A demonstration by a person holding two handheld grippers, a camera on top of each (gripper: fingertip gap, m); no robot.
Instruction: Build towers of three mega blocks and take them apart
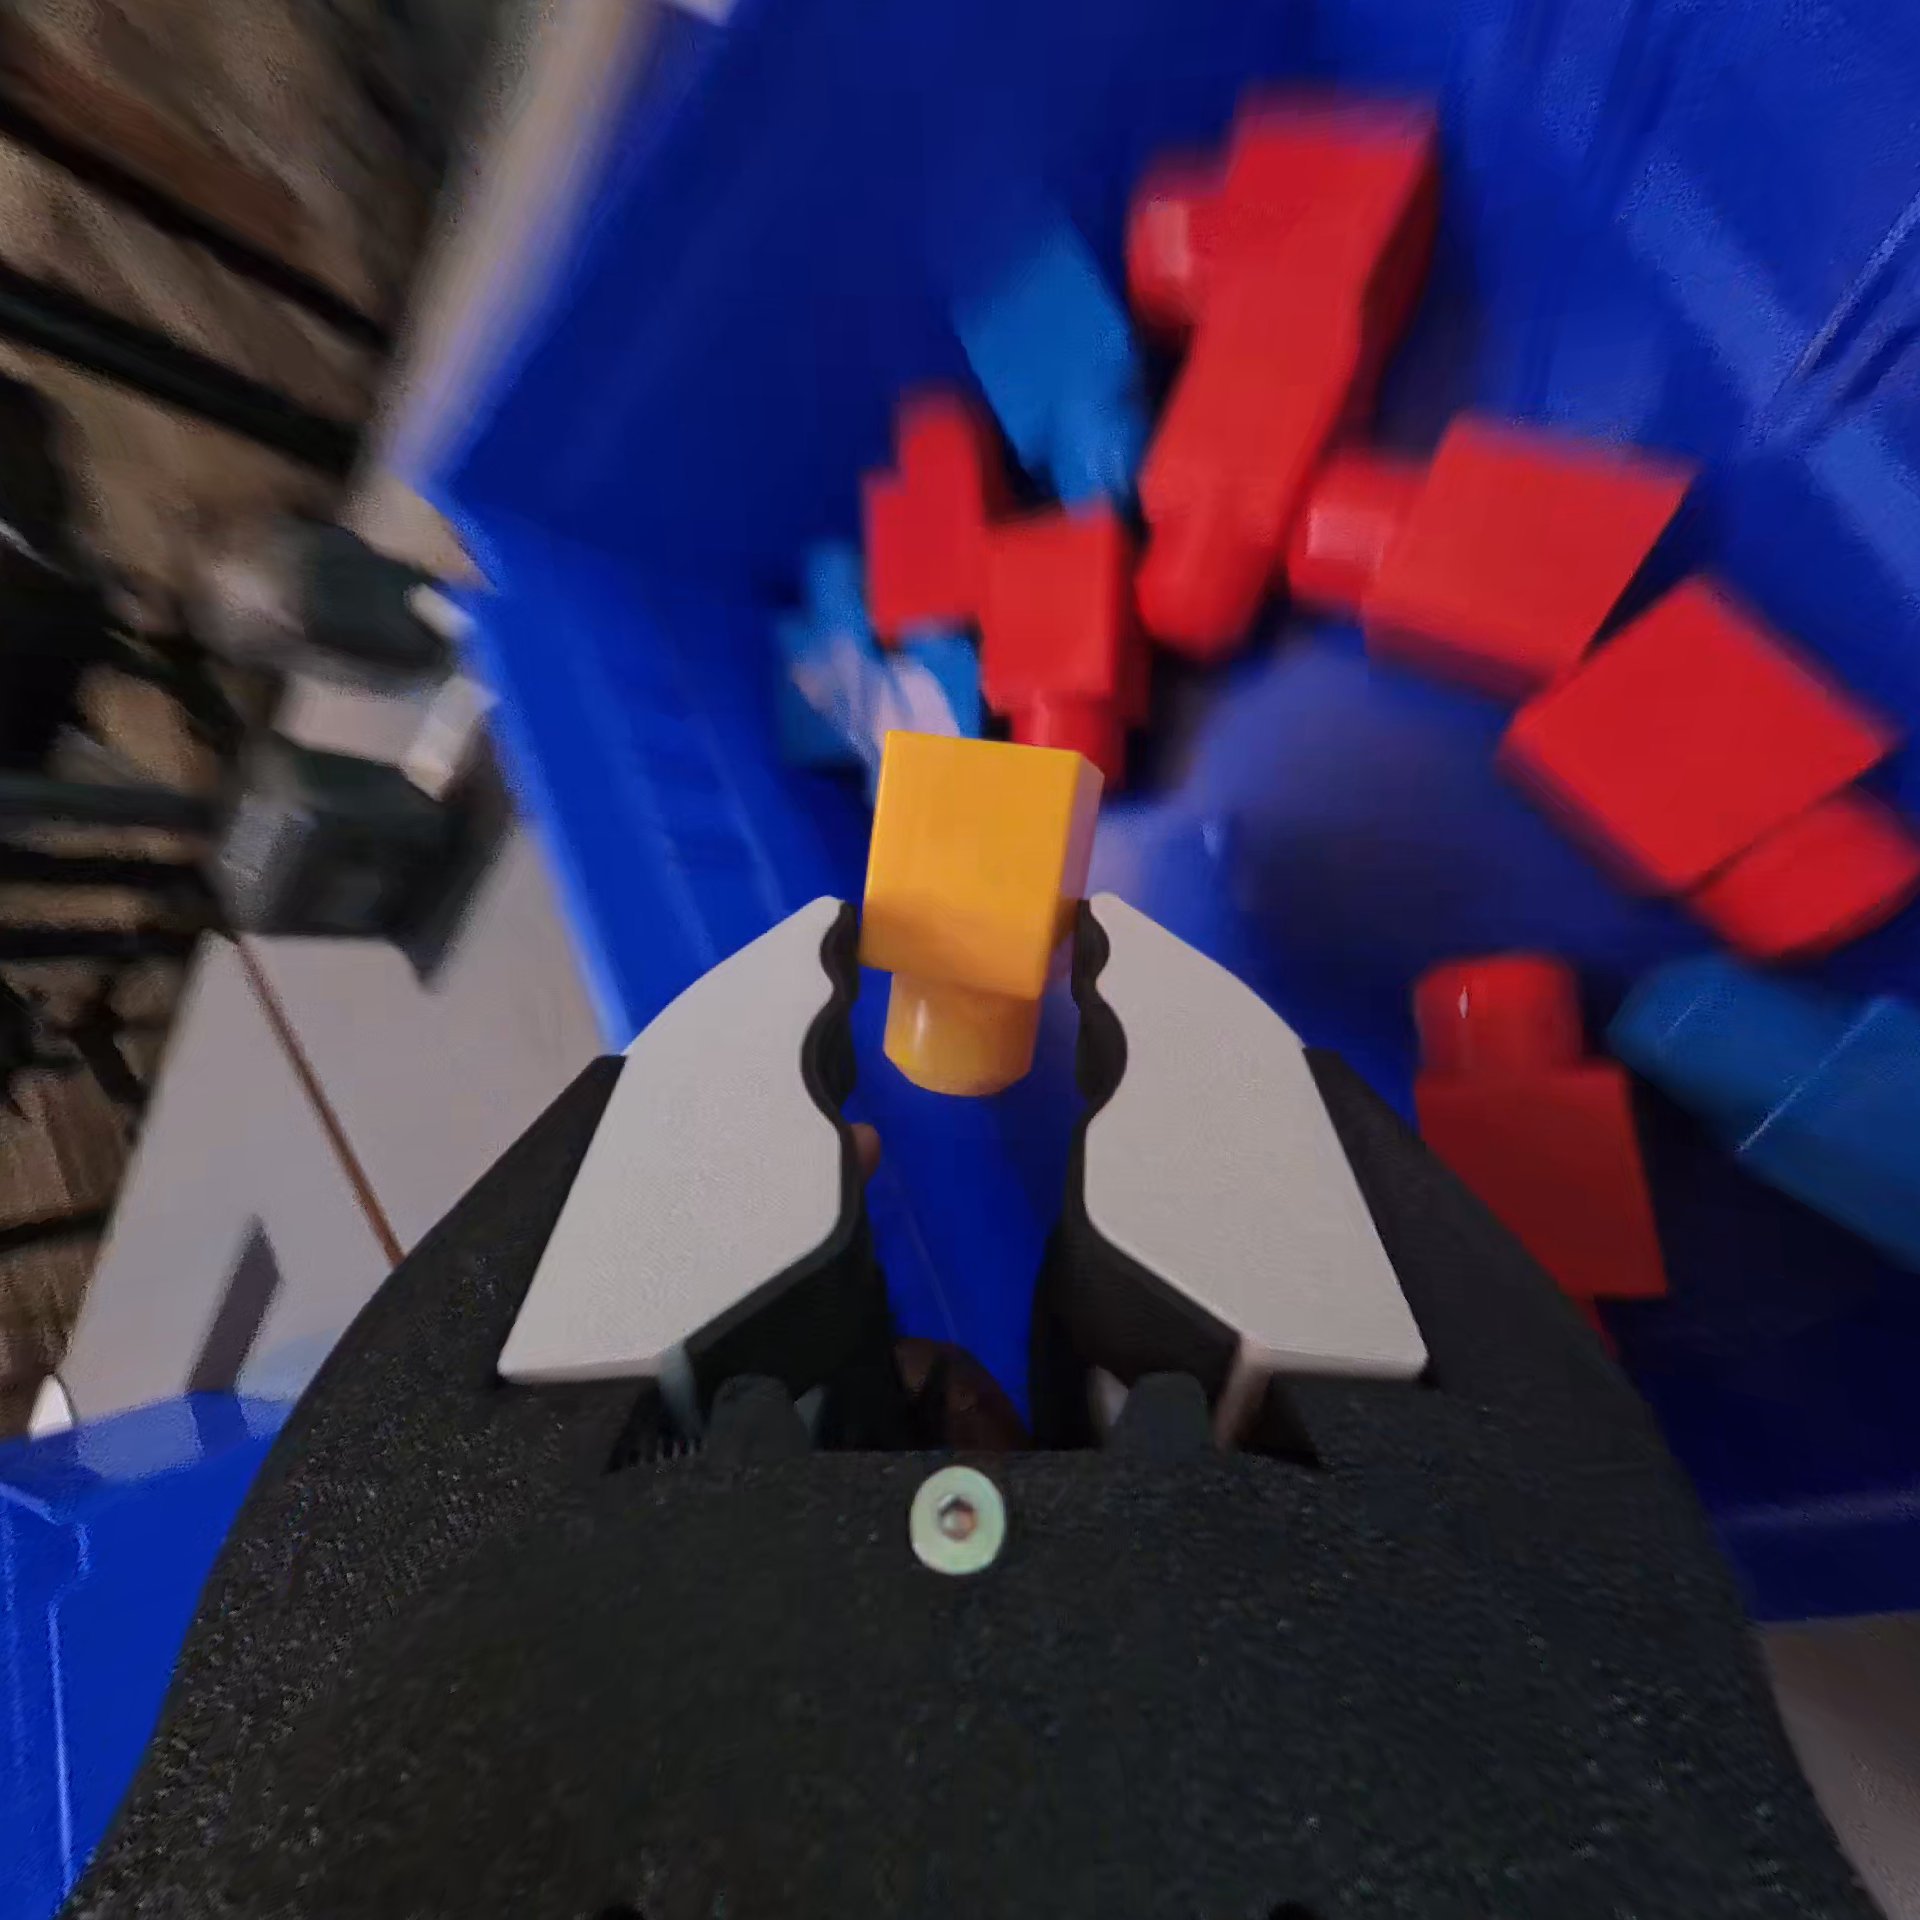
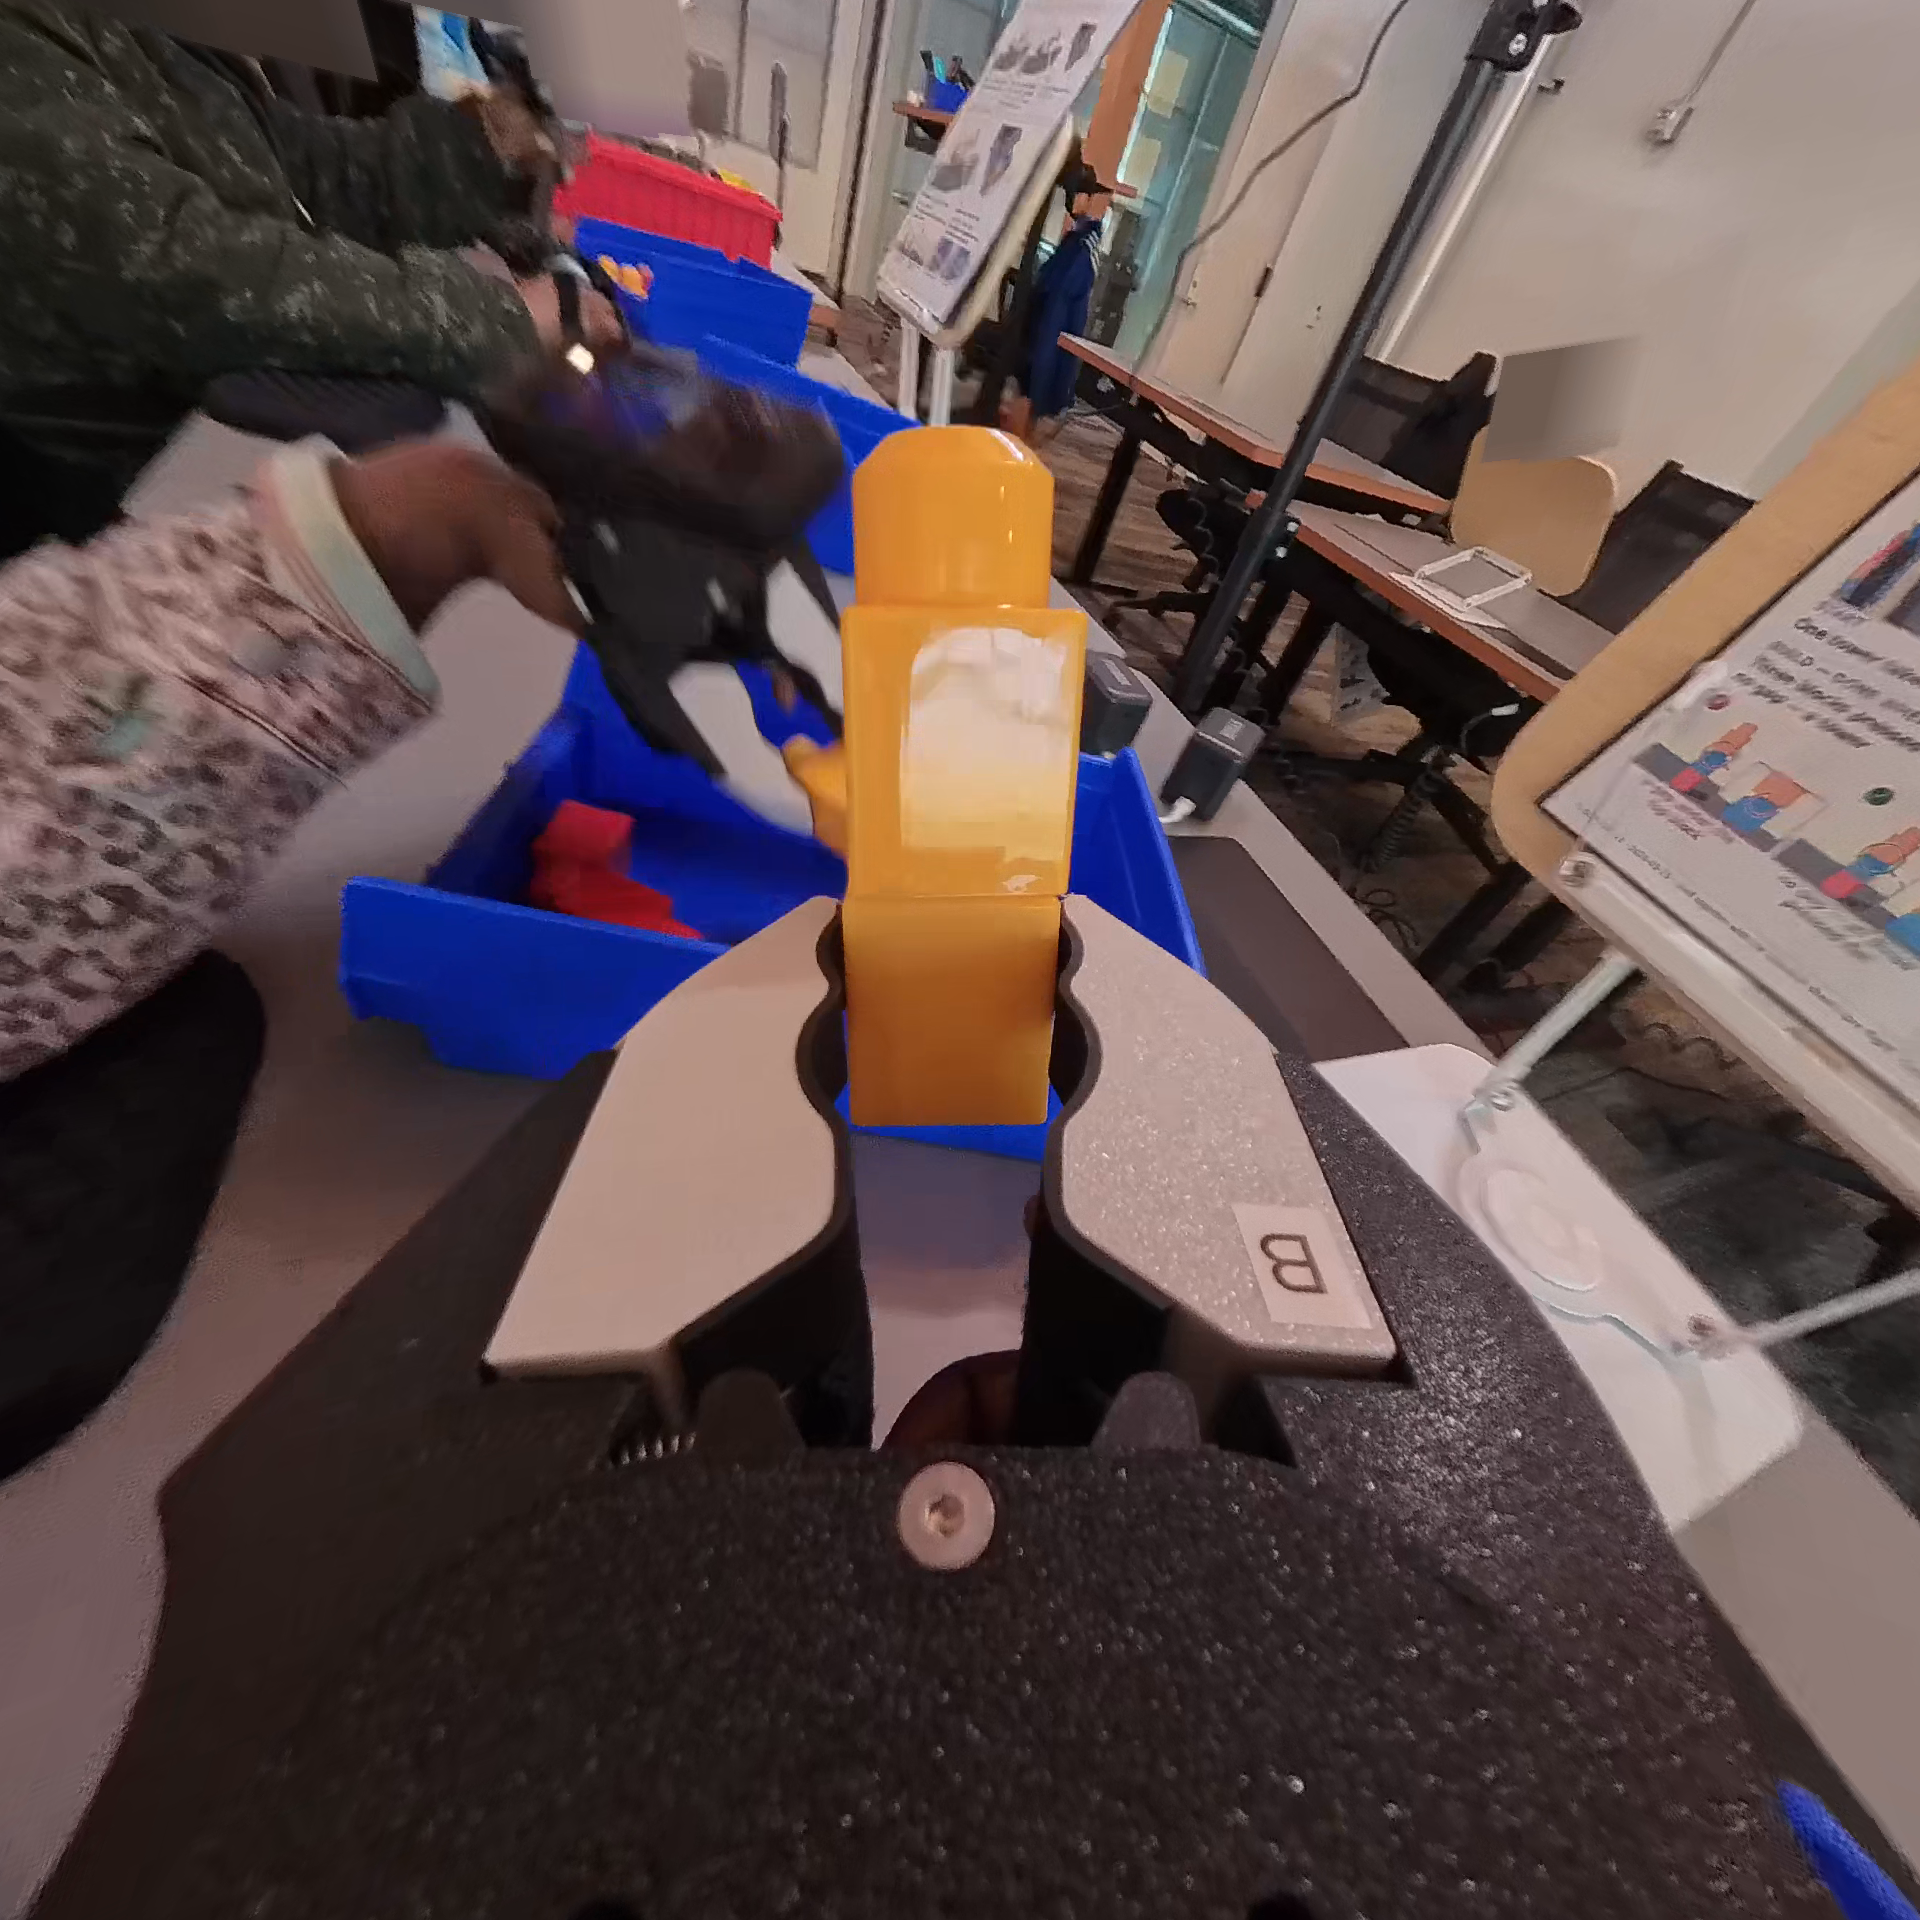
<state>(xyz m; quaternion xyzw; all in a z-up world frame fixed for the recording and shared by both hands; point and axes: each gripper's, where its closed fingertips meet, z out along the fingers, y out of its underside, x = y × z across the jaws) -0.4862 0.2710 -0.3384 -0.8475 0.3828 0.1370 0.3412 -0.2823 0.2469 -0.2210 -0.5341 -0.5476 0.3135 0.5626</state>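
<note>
Left gripper [image 1: 966, 935] pinching single yellow plastic block [image 1: 977, 862] over blue plastic bin [image 1: 665, 436] of loose red blocks [image 1: 1278, 353]; right gripper [image 2: 951, 935] clamped on lower block of two-high yellow stack [image 2: 956, 790] above tabletop [image 2: 343, 1132]; third block evidently pending, or removal under way.

in the left wrist view the red blocks [image 1: 1288, 374] and blue blocks [image 1: 1787, 1081] in the blue bin [image 1: 665, 312] are smeared by motion blur, edges indistinct. in the right wrist view the left gripper [image 2: 727, 717] is blurred, its small yellow block [image 2: 816, 779] partly hidden behind the yellow stack [image 2: 956, 779]. the instruction board [image 2: 1766, 790] is cut off at the right edge.
</note>
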